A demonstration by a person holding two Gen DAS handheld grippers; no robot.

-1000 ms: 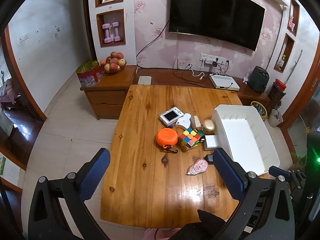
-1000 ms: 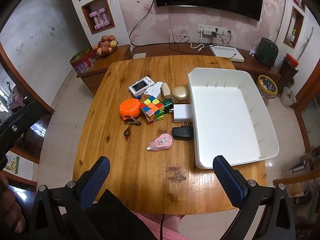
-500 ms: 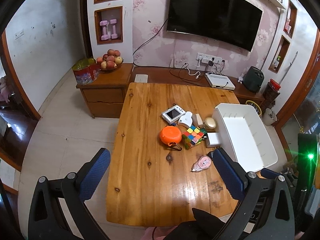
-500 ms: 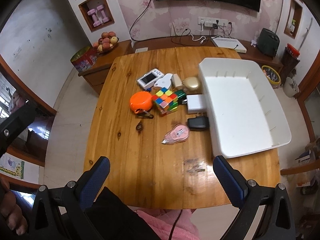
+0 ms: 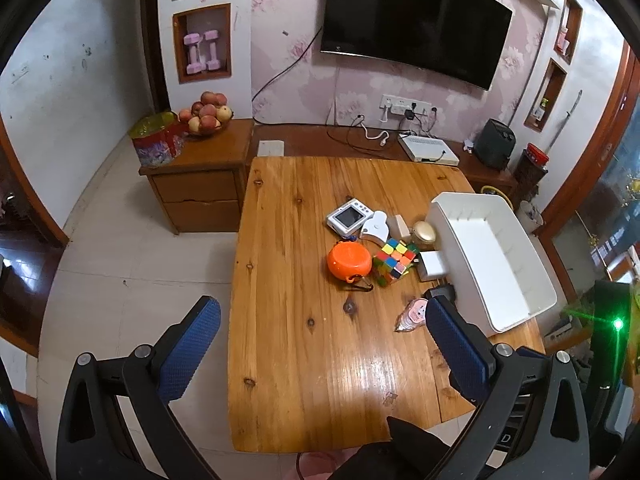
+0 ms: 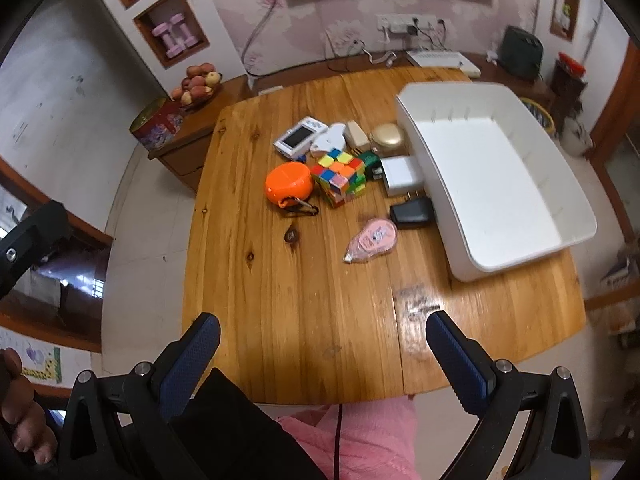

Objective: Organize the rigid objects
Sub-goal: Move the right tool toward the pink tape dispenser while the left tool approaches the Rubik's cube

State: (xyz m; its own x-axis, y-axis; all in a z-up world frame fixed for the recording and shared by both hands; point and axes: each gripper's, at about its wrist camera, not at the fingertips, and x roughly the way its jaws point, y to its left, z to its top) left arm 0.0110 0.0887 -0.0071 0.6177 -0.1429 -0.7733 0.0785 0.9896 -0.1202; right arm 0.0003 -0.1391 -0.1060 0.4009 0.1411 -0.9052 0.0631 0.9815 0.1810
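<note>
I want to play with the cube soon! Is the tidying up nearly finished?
Not yet. The white bin is empty, so nothing is put away. Both grippers, left and right, are open and hold nothing. The cube, orange case, camera and chargers wait on the table.

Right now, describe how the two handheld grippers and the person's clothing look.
Both the left gripper and right gripper have black frames with silver screws and two fingers faced in textured blue pads. A thin dark cable runs over a pink garment beside black fabric.
</note>
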